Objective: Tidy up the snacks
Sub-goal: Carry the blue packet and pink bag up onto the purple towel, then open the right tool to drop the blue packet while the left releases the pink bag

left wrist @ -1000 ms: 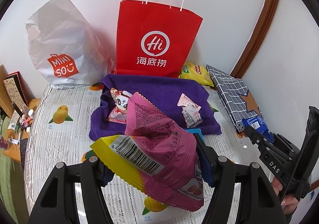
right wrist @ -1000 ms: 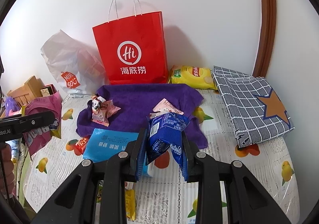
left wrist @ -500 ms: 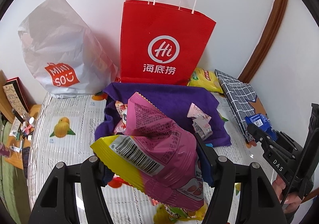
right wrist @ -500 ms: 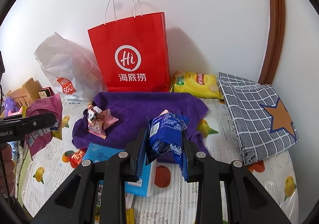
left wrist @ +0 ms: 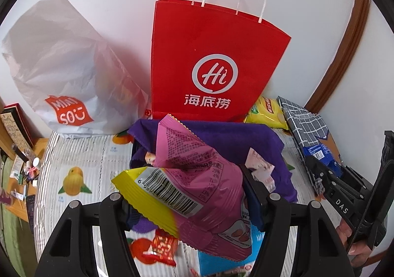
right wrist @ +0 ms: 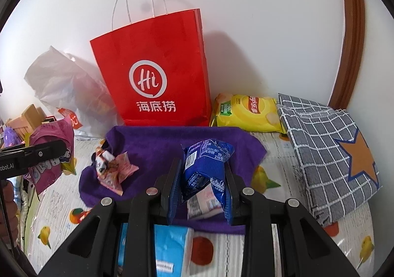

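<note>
Left wrist view first: straight ahead of the left tongs (left wrist: 187,205), standing against the wall, is the red paper bag (left wrist: 214,65), upright with its handles up and its mouth out of sight from this angle; to the left of it slumps a white plastic bag (left wrist: 61,67); between the tongs and the red bag lies a purple cloth (left wrist: 236,139) on the fruit-print table cover (left wrist: 81,153). The left tongs are pinching a pink and yellow snack pack (left wrist: 197,183), its long axis running up and away from the jaws toward the red bag.

From the right wrist view, the red paper bag (right wrist: 157,79) sits ahead and slightly left of the right tongs (right wrist: 200,190); a grey checked cloth (right wrist: 327,151) lies off to the right; a yellow crisp packet (right wrist: 248,112) rests ahead and to the right, just beside the red bag; the right tongs are pressed onto a small blue snack packet (right wrist: 204,166), which stands upright between the pads; small pink wrapped sweets (right wrist: 115,168) lie on the purple cloth, ahead and to the left.

Judging by this, both held snacks are probably bound for a bag; the red one lies dead ahead of the left tongs, so the left hand looks better lined up; either pack would have to rise above the bag's rim first.
</note>
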`<state>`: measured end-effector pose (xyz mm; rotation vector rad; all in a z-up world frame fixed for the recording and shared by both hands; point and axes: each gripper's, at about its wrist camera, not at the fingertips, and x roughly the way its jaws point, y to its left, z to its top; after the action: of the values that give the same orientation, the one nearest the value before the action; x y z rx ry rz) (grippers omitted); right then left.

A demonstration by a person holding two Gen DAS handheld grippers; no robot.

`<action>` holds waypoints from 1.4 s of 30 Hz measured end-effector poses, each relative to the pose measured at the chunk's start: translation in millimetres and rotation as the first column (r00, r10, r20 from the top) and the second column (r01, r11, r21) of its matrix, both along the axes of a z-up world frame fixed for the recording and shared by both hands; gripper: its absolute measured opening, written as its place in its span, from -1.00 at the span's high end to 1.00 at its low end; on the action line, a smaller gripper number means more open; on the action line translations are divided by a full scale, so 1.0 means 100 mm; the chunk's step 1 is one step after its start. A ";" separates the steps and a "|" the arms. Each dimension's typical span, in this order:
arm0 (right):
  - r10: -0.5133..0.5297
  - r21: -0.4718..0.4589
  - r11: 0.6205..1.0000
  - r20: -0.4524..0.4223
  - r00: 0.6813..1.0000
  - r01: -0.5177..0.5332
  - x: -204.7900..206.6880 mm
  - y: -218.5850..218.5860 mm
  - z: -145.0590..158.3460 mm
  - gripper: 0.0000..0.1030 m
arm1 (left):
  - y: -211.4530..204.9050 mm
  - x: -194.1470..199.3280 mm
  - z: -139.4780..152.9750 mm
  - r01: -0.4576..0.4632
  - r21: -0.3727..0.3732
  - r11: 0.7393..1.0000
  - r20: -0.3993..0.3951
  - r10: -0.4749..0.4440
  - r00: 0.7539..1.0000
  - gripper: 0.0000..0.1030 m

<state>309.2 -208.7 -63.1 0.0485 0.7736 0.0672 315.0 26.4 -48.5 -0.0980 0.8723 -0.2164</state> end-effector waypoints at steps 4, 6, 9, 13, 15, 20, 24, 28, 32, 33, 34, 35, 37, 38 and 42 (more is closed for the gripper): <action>-0.006 0.005 1.000 -0.005 1.000 0.006 0.16 -0.02 -0.05 0.42 | -0.03 0.17 -0.08 0.002 -0.019 1.000 -0.011 -0.002 1.000 -0.28; -0.014 0.010 1.000 -0.008 1.000 0.014 0.25 -0.03 -0.08 0.42 | -0.07 0.28 -0.15 0.009 -0.031 0.999 -0.024 -0.010 1.000 -0.28; -0.021 0.009 1.000 -0.018 1.000 0.022 0.36 -0.07 -0.13 0.42 | -0.11 0.42 -0.22 0.016 -0.047 0.999 -0.039 -0.018 0.999 -0.28; -0.032 0.008 0.999 -0.022 0.999 0.032 0.49 -0.12 -0.16 0.42 | -0.15 0.57 -0.26 0.019 -0.051 0.999 -0.037 -0.020 0.999 -0.28; -0.035 0.014 0.999 -0.023 0.999 0.035 0.57 -0.15 -0.16 0.42 | -0.15 0.65 -0.29 0.009 -0.047 0.999 -0.039 -0.011 0.999 -0.28; -0.026 0.026 0.999 -0.024 0.999 0.026 0.76 -0.15 -0.20 0.42 | -0.10 0.78 -0.39 -0.024 -0.035 0.999 -0.035 0.022 0.999 -0.28; -0.007 0.021 1.000 -0.047 0.999 0.008 0.86 -0.12 -0.38 0.42 | -0.05 0.85 -0.50 -0.033 -0.033 0.999 -0.067 0.031 0.997 -0.28; 0.009 0.011 1.000 -0.111 0.994 -0.008 0.99 -0.11 -0.61 0.42 | -0.02 0.85 -0.48 -0.029 -0.068 0.997 -0.052 0.026 0.998 -0.28; 0.026 0.012 1.000 -0.136 0.990 -0.024 1.03 -0.09 -0.73 0.41 | -0.02 0.85 -0.51 -0.008 -0.123 0.992 -0.053 0.002 0.999 -0.29; 0.024 0.007 1.000 -0.145 0.989 -0.024 1.04 -0.08 -0.77 0.41 | -0.02 0.86 -0.53 0.004 -0.153 0.988 -0.065 -0.014 0.998 -0.29; 0.026 0.005 1.000 -0.154 0.988 -0.026 1.05 -0.07 -0.81 0.41 | -0.03 0.87 -0.55 0.012 -0.164 0.986 -0.076 -0.024 0.997 -0.29; 0.029 0.006 1.000 -0.159 0.987 -0.028 1.07 -0.07 -0.84 0.41 | -0.05 0.87 -0.57 0.015 -0.164 0.986 -0.082 -0.029 0.996 -0.29; 0.029 0.002 1.000 -0.177 0.984 -0.029 1.09 -0.05 -0.90 0.41 | -0.09 0.89 -0.61 0.011 -0.142 0.990 -0.089 -0.024 0.996 -0.29; 0.029 -0.005 1.000 -0.187 0.982 -0.031 1.10 -0.04 -0.94 0.41 | -0.11 0.90 -0.63 0.011 -0.130 0.991 -0.094 -0.024 0.995 -0.29; 0.037 -0.018 0.999 -0.211 0.977 -0.041 1.12 -0.01 -1.01 0.37 | -0.16 0.94 -0.72 0.017 -0.131 0.991 -0.132 -0.034 0.991 -0.29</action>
<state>421.6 -210.0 -164.0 0.0196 0.9871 0.0919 408.6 10.2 -120.0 -0.2247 0.9929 -0.2935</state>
